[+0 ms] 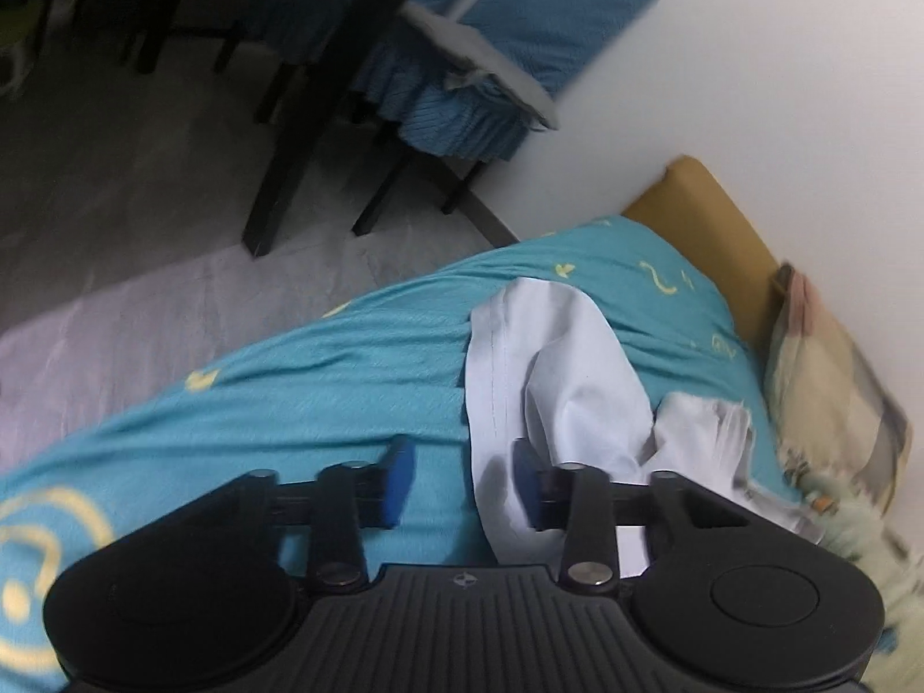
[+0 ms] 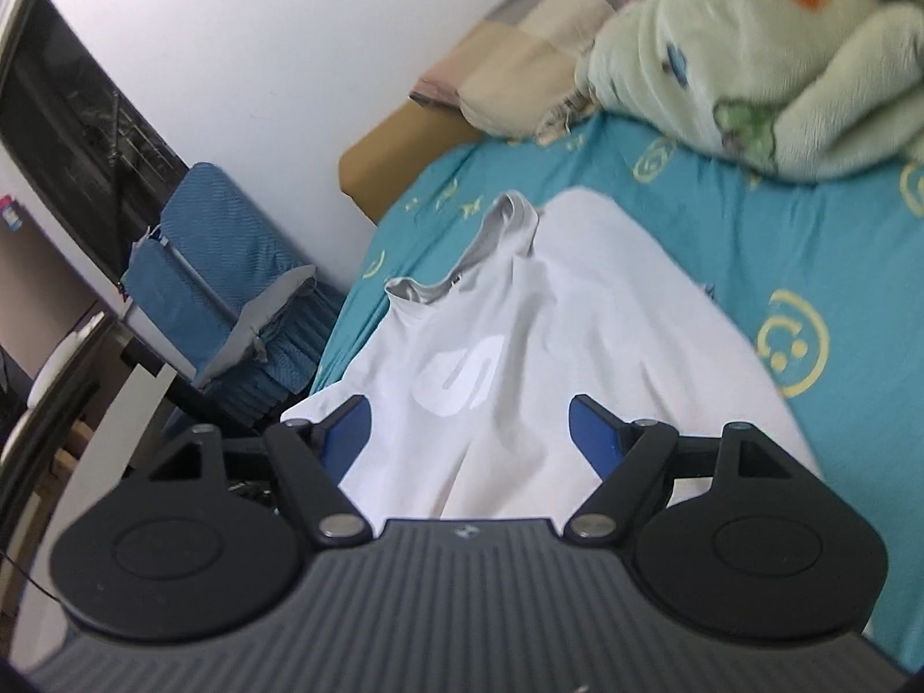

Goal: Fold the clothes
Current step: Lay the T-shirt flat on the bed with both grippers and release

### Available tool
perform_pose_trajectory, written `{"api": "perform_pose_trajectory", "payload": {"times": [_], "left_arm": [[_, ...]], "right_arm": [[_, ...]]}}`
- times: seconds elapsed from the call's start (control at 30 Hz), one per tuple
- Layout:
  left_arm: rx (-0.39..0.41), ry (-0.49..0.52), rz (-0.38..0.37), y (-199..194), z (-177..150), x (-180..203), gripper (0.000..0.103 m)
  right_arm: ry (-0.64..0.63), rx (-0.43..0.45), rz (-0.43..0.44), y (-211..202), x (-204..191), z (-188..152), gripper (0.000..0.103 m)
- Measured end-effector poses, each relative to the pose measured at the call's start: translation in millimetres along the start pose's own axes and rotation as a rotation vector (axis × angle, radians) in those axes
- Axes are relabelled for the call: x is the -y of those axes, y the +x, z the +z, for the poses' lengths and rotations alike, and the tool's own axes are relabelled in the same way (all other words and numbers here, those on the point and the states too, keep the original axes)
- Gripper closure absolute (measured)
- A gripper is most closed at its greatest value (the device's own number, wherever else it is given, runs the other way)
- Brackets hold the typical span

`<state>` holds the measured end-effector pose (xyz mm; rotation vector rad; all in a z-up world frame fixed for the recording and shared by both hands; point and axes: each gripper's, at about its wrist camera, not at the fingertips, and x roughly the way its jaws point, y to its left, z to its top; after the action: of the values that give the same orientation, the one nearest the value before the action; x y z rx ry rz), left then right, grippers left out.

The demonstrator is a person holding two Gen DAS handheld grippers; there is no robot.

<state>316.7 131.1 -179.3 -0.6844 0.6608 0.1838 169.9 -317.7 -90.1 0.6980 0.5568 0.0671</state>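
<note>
A white T-shirt (image 2: 537, 312) with a pale logo lies on the teal bed sheet (image 2: 779, 242), collar toward the headboard. My right gripper (image 2: 469, 433) is open and empty, hovering over the shirt's lower part, jaws wide apart. In the left wrist view the shirt (image 1: 554, 369) shows as a rumpled fold with a hemmed edge. My left gripper (image 1: 465, 476) is open above the shirt's left edge, one blue pad (image 1: 401, 479) over the sheet (image 1: 300, 392), the other (image 1: 526, 485) over the cloth.
A green fleece blanket (image 2: 762, 52) and a checked pillow (image 2: 537, 52) lie at the bed's head by the tan headboard (image 1: 704, 219). A blue-covered chair (image 1: 479, 63) and dark table legs (image 1: 300, 133) stand on the floor beside the bed.
</note>
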Motion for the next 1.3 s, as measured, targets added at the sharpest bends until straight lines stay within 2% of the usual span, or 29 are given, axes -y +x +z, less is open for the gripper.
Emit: {"api": "perform_pose_trajectory", "payload": {"times": [0.07,0.17,0.2,0.23,0.27,0.33,0.43,0.53,0.63,0.7,0.77,0.8,0.87,0.9,0.93,1.03,1.13,1.3], "left_arm": [[-0.023,0.023,-0.054,5.4,0.3,5.4,0.067],[-0.048,0.083,-0.059,11.6,-1.1,15.3,0.071],[-0.051,0.101,-0.042,13.1,-0.5,17.8,0.078],[-0.054,0.12,-0.026,14.6,0.1,20.3,0.094],[-0.06,0.126,-0.016,15.9,2.8,21.7,0.102],[-0.063,0.138,-0.006,15.9,10.8,24.7,0.102],[-0.009,0.186,-0.001,4.4,40.8,33.5,0.102],[0.06,0.256,0.085,-1.6,90.6,46.0,0.102],[0.125,0.364,0.221,6.2,131.5,57.7,0.102],[0.133,0.416,0.294,19.9,141.3,61.1,0.102],[0.106,0.404,0.284,32.5,141.7,57.6,0.102],[0.101,0.389,0.26,35.5,140.4,55.4,0.101],[0.086,0.384,0.234,35.6,131.7,55.2,0.09],[0.079,0.384,0.223,35.1,126.9,55.4,0.076],[0.06,0.386,0.207,29.8,121.6,54.6,0.066],[-0.01,0.39,0.151,4.7,104.3,50.5,0.055],[-0.094,0.368,0.085,-44.3,80.2,33.7,0.048],[-0.257,0.37,0.079,-127.5,38.0,-8.2,0.045]], "right_arm": [[-0.004,-0.01,-0.005,1.0,-0.1,-2.9,0.025],[-0.009,-0.025,-0.012,2.4,-0.3,-7.2,0.025],[-0.011,-0.03,-0.015,2.9,-0.4,-8.6,0.025],[-0.013,-0.035,-0.017,3.4,-0.5,-10.1,0.025],[-0.014,-0.04,-0.02,3.9,-0.5,-11.5,0.025],[-0.029,-0.043,-0.03,3.9,-2.3,-13.9,0.025],[-0.063,-0.04,-0.053,3.6,-6.6,-16.1,0.025],[-0.078,-0.028,-0.08,7.2,-7.3,-13.6,0.025],[-0.097,-0.013,-0.107,11.8,-7.6,-10.3,0.025],[-0.117,-0.002,-0.128,15.9,-8.5,-8.2,0.025],[-0.133,0.008,-0.138,19.2,-9.7,-7.3,0.025],[-0.143,0.012,-0.141,20.4,-10.6,-7.2,0.025],[-0.162,0.021,-0.149,22.9,-12.4,-7.0,0.025],[-0.172,0.025,-0.153,24.1,-13.3,-6.9,0.025],[-0.181,0.03,-0.156,25.3,-14.2,-6.8,0.025],[-0.201,0.041,-0.157,27.2,-17.2,-6.6,0.025],[-0.216,0.047,-0.152,23.4,-20.9,-8.2,0.025],[-0.225,0.058,-0.138,10.7,-24.5,-10.4,0.025]]}}
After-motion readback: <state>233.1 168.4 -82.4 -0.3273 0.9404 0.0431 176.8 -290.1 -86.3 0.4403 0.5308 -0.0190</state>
